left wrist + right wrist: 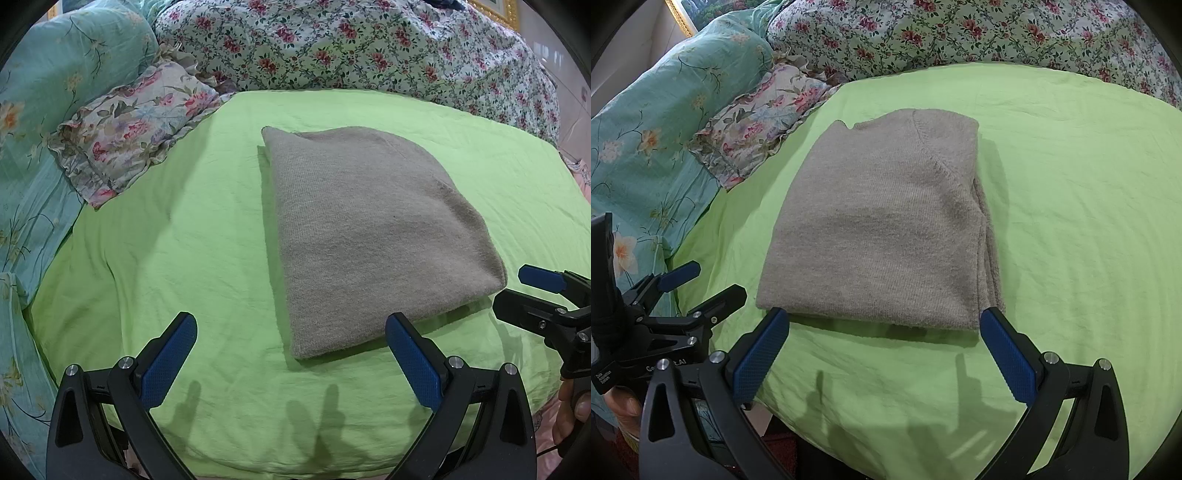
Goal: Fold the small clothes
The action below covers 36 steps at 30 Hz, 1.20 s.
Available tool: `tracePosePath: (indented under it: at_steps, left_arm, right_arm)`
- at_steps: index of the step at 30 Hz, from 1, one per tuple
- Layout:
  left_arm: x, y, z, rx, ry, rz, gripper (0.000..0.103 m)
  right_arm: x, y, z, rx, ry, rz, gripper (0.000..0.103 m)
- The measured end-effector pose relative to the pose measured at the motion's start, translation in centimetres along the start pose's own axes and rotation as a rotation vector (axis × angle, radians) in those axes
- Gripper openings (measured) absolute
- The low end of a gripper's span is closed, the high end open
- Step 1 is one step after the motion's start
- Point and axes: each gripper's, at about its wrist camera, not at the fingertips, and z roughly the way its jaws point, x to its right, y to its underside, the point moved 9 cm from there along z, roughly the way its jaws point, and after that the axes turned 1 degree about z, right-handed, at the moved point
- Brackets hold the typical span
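A grey-beige knitted sweater (365,236) lies folded into a compact stack on a lime-green sheet (192,236), its layered edges showing along the right side in the right wrist view; the fold sits roughly mid-sheet, flat and unheld. The left gripper (291,354) hovers over the near edge of the sheet with its blue-padded fingers (168,362) spread wide apart and nothing between them; its right-hand finger stands just beside the sweater's near corner, and whether it touches cannot be told. The right gripper (882,350) hangs at the sweater's near edge (875,229), likewise spread wide and holding nothing; its fingertips appear level with the two near corners of the fold, though contact cannot be told. Each gripper shows at the margin of the other's camera: the right one at the far right of the left wrist view (532,295), the left one at the far left of the right wrist view (698,288), both gaping. Behind the sheet lie a floral quilt (351,44), a small ruffled flower-print pillow (133,125) and a turquoise flowered cover (48,85).
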Motion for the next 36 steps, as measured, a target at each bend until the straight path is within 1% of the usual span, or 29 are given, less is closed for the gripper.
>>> tracePosePath:
  at_steps: [29, 36]
  left_arm:
    - [0.6, 0.3, 0.7, -0.016, 0.009, 0.006, 0.102]
    - [0.5, -0.1, 1.0, -0.023, 0.009, 0.013, 0.102]
  right_arm:
    - [0.6, -0.1, 0.2, -0.010, -0.003, 0.003, 0.103]
    - [0.4, -1.2, 0.0, -0.004, 0.001, -0.022, 0.103]
